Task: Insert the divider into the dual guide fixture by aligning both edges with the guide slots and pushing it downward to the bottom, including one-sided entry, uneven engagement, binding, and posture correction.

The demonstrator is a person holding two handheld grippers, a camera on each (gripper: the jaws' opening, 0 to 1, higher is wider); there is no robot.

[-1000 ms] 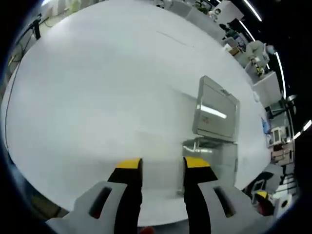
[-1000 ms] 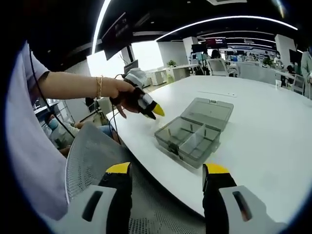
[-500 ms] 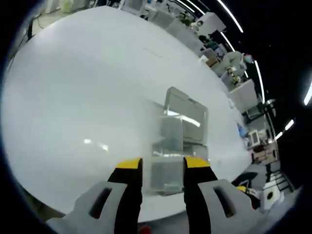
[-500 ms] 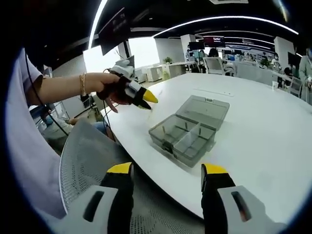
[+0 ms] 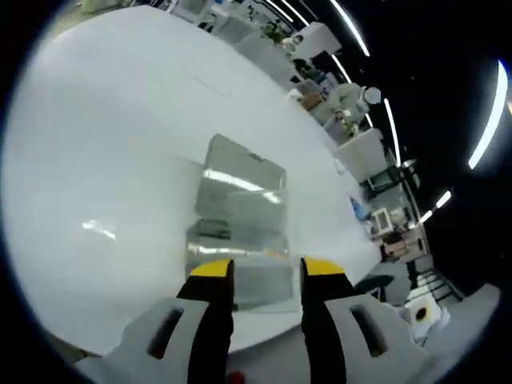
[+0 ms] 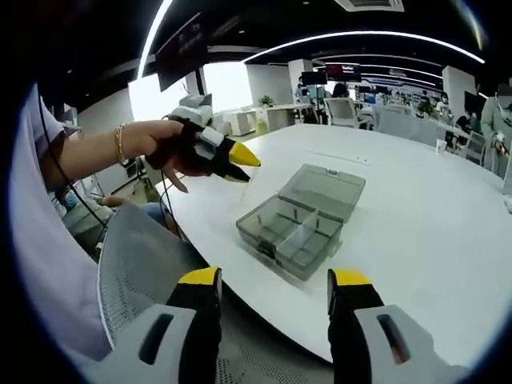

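Nearest in the right gripper view, the right gripper [image 6: 274, 280] hovers off the table's near edge with its yellow-tipped fingers apart and nothing between them, above a grey mesh chair back [image 6: 140, 264]. Just beyond, a clear grey compartment box [image 6: 300, 222] sits open on the white table [image 6: 416, 208], lid laid back on the far side. To its left, a hand holds the left gripper [image 6: 232, 158]; in the left gripper view, the left gripper [image 5: 266, 268] shows fingers apart, the box [image 5: 236, 216] just beyond them.

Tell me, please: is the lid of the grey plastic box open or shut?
Open. In the right gripper view the lid is folded back onto the white table, and the grey plastic box shows its compartments from above.
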